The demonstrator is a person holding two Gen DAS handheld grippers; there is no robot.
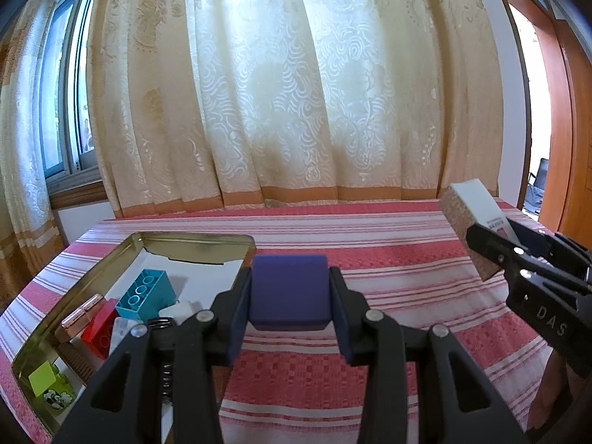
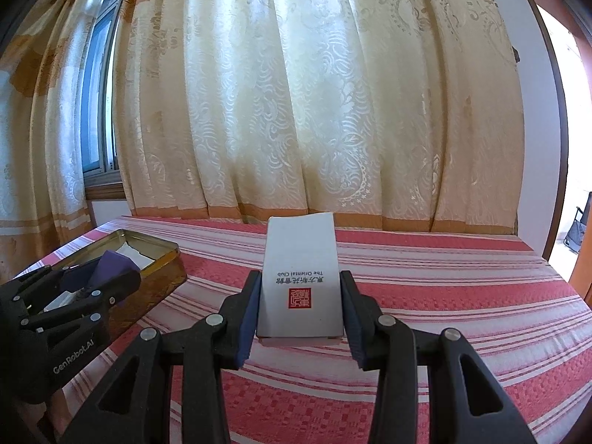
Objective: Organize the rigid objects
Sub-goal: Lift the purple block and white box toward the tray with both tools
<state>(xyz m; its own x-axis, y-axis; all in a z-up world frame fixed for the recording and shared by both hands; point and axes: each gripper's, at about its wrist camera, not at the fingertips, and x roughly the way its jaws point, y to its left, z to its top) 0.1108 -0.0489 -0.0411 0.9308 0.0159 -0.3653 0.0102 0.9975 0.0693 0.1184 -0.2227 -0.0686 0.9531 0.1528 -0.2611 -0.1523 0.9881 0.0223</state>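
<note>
The left claw (image 1: 289, 305) is pinching a purple block (image 1: 288, 290), one finger on each side. It holds the block up over the bench (image 1: 370, 251), just beside the right edge of the gold tin (image 1: 122, 251). The tin sits near the bench's left edge. Inside it lie a blue brick (image 1: 146, 292), a red brick (image 1: 101, 327), a shiny pink case (image 1: 79, 318) and a green piece (image 1: 44, 381).

The right claw (image 2: 299, 312) is pinching a white box (image 2: 300, 281) with a red stamp and small print. The box is held above the striped cloth (image 2: 462, 296), toward the right side of the bench. A curtain (image 2: 314, 92) hangs behind the far edge.
</note>
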